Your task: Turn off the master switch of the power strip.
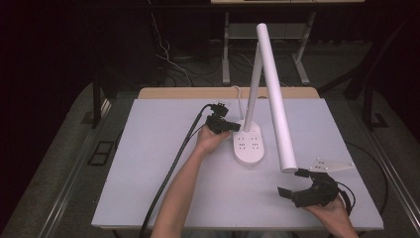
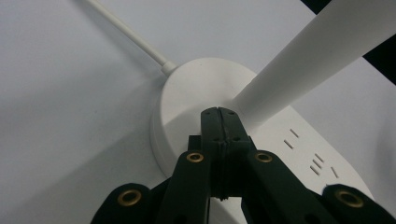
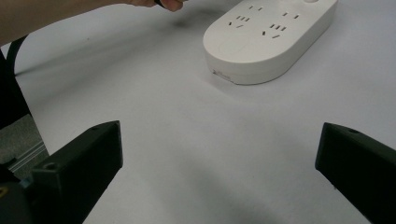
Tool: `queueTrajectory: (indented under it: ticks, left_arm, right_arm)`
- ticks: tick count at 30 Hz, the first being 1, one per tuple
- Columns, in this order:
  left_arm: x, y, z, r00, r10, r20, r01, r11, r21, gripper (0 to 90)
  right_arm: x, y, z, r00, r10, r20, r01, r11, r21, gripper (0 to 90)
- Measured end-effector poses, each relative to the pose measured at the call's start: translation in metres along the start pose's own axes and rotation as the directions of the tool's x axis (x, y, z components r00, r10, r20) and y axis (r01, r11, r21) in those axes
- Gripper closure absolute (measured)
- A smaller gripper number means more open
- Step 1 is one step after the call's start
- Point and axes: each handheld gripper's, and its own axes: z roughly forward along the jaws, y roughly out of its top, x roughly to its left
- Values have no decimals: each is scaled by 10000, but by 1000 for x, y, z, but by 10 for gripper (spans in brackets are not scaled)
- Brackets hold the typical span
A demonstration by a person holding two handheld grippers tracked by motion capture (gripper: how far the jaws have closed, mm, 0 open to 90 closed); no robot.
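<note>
Left gripper presses the lamp base, jaws closed.
Right gripper waits wide open; I'd press gently, straight down.

A desk lamp's base sits on the table a little past its centre, toward one o'clock. The lamp's post rises from the base's twelve o'clock end, and the lamp head slopes down from the top toward five o'clock, ending above the table. A cord leaves the base toward twelve o'clock. The left gripper is at the base's ten o'clock edge, tips over it beside the post. The right gripper hovers at five o'clock, near the table's front edge, just before the lamp head's low end.
</note>
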Motion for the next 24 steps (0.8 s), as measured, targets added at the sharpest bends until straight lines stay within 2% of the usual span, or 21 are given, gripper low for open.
queueTrajectory:
  ticks: [1, 2, 4, 6, 8, 11, 17, 21, 22, 23, 24]
  left_arm:
    - [-1, 0, 0, 10000, 22, -36, -22, 10000, 57, 900]
    - [0, 1, -2, 9997, 231, -34, -230, 9993, 299, 900]
    - [0, 1, -2, 9997, 253, -37, -251, 9990, 373, 900]
    - [1, 1, -1, 9999, 158, 45, -159, 9996, 253, 900]
    - [0, -1, 0, 9999, -101, 97, 101, 9999, -36, 900]
    - [-1, -1, -1, 9992, 381, -115, -378, 9990, 253, 900]
    - [-2, -1, -1, 9994, 315, -154, -311, 9992, 252, 900]
    - [-6, 1, -1, 9973, 579, -447, -561, 9976, 406, 900]
    - [-7, 3, -2, 9980, 468, -418, -459, 9987, 224, 900]
    - [-8, 4, -3, 9956, 734, -578, -713, 9968, 375, 900]
    - [-8, 3, -4, 9952, 755, -623, -735, 9967, 341, 900]
  right_arm:
    - [0, 0, 0, 10000, 0, 0, 0, 10000, 0, 1]
    - [0, 0, 0, 10000, 1, 5, -1, 10000, -2, 1]
    - [0, 0, -1, 10000, -37, 22, 38, 10000, -40, 0]
    - [0, 0, -2, 10000, -20, 18, 20, 10000, -85, 0]
    - [0, 0, -2, 10000, -60, 19, 60, 9999, -113, 0]
    - [0, 0, -3, 10000, -76, 33, 77, 9999, -141, 0]
    - [2, 0, -3, 10000, -76, 41, 76, 9999, -130, 0]
    - [1, 0, -3, 10000, -46, 52, 46, 9999, -151, 0]
    - [0, 0, -3, 10000, -49, 54, 50, 9999, -158, 0]
    - [0, 0, -3, 10000, -50, 52, 51, 9998, -174, 0]
    - [0, 0, -3, 10000, -50, 52, 51, 9998, -174, 0]
